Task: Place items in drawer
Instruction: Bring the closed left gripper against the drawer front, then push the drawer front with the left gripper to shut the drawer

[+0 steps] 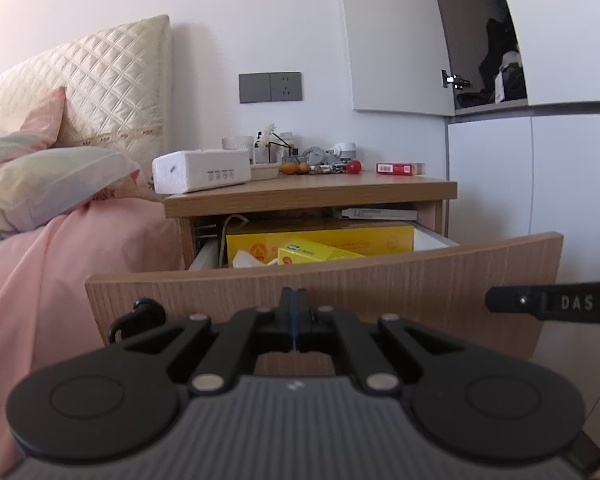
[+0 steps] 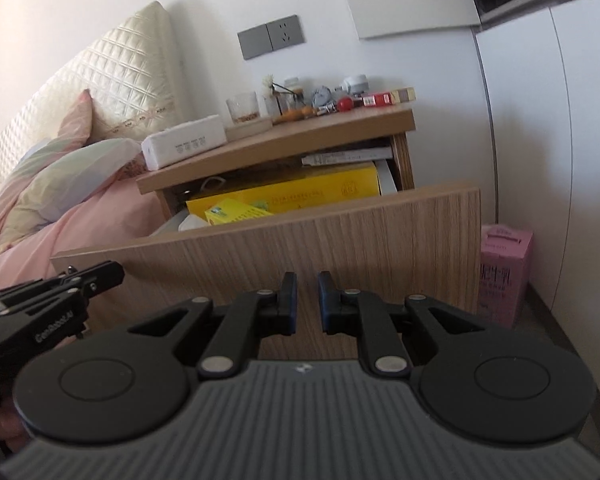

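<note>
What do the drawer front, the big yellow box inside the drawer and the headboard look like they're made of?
Drawer front: looks like wood or wood-look laminate, matte, with fine straight grain lines; which of the two I cannot tell.
Yellow box: probably printed cardboard, with sharp folded edges and a slight sheen.
Headboard: padded cream fabric, quilted in a diamond pattern, a little shiny, perhaps satin-like.
</note>
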The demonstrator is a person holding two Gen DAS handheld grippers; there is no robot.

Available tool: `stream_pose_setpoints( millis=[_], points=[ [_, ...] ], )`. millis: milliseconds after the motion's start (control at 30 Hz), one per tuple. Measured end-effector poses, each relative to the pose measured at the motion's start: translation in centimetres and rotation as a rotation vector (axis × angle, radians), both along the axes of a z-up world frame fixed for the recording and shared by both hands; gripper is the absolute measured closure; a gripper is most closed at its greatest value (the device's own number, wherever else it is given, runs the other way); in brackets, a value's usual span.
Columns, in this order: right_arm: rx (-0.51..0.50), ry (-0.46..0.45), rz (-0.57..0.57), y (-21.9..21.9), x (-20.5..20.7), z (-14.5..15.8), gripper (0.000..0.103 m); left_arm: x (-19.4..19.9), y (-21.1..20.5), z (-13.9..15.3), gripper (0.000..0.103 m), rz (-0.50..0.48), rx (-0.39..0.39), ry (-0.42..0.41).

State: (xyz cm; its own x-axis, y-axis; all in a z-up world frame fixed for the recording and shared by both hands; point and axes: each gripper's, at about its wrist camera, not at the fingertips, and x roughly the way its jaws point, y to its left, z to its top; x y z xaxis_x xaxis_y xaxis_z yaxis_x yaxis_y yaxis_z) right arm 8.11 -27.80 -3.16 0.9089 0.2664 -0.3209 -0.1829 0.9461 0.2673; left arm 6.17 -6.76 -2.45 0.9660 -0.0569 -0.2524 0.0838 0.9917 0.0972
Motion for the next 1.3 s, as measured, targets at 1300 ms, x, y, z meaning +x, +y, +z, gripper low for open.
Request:
stream_pose_setpoints(
  millis=[1300],
  points=[
    [-0.042,-0.077,-0.028,1.6,2.7,2.0,0.090,4.0,-0.7,-0.1,0.100,-0.007,0.041,0.010]
  ],
)
